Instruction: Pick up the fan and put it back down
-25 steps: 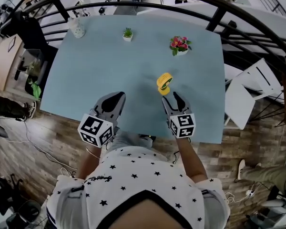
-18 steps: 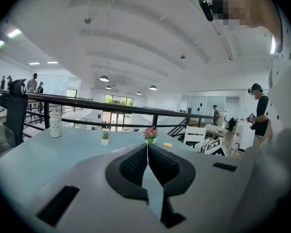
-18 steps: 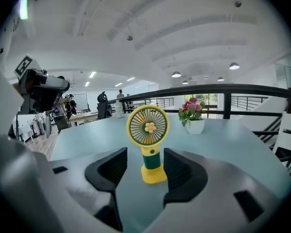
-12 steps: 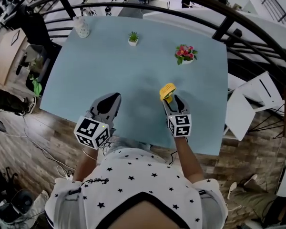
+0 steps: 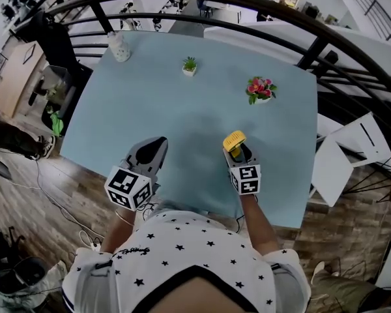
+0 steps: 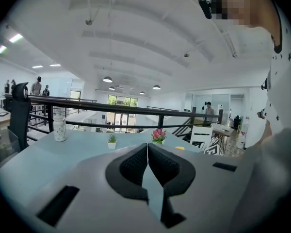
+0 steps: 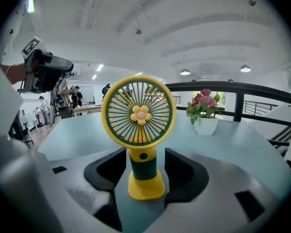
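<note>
Seemingly the put-down is nearly finishing, so the main risk now is a knock.

From the head view, the fan (image 5: 234, 140) is standing upright on the blue desk (image 5: 182, 116), with the right fingers (image 5: 247, 156) sitting either side of its stem. The left fingers (image 5: 153, 150) are hovering well to the left of the fan, taking no part. The desk's near edge is running not far behind the fan, on the person's side. A fan dragged backward by a snagging finger could be heading for the floor. Open desk is stretching left of the fan and beyond it. The pink flower pot (image 5: 260, 89) is standing beyond the fan, slightly right and well apart.

In the left gripper view, the left fingers are pressing together with nothing between them and pointing across bare desk. No clash is threatening there.

In the right gripper view, the right fingers are opening. The fan's stem is standing between them with a gap showing on each side, so nothing is gripping it, and its base is sitting flat. Those gaps are looking narrow. Pulling back crooked would risk clipping the stem or square base and tipping the top-heavy head. Backing straight out along the fingers' own line is looking safest.
</note>
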`<act>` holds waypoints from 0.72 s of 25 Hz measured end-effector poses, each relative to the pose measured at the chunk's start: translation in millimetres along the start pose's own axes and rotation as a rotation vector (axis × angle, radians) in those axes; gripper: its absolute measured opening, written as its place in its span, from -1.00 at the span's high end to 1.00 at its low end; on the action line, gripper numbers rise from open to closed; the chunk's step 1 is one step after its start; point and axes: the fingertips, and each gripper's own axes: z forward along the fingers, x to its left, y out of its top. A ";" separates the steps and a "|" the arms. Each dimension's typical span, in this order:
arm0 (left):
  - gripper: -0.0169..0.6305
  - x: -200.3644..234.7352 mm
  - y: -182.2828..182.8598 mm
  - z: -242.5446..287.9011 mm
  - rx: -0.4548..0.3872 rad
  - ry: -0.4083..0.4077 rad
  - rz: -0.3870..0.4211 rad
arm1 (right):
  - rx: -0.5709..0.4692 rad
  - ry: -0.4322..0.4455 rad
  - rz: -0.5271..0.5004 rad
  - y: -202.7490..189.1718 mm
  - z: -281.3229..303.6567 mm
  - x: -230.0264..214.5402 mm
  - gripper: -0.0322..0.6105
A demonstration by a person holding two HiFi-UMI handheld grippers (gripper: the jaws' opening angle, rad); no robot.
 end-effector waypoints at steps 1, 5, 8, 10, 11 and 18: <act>0.86 1.2 0.2 -0.6 0.000 0.004 0.000 | -0.003 0.004 0.000 0.4 1.9 0.3 0.17; 0.86 8.6 -3.8 -3.7 0.011 0.027 -0.008 | -0.011 0.019 -0.007 2.9 10.0 1.0 0.17; 0.86 13.5 -3.8 -5.6 0.013 0.036 -0.010 | -0.012 0.017 -0.017 5.9 15.8 -0.7 0.18; 0.86 15.1 -2.9 -7.8 0.011 0.040 -0.009 | -0.014 0.013 -0.020 6.9 17.9 -1.4 0.19; 0.86 15.9 -3.0 -9.2 0.010 0.042 -0.008 | -0.015 0.014 -0.022 7.0 18.4 -0.8 0.20; 0.86 20.6 -1.8 -8.5 0.013 0.040 -0.003 | -0.021 0.014 -0.032 8.4 20.4 1.6 0.36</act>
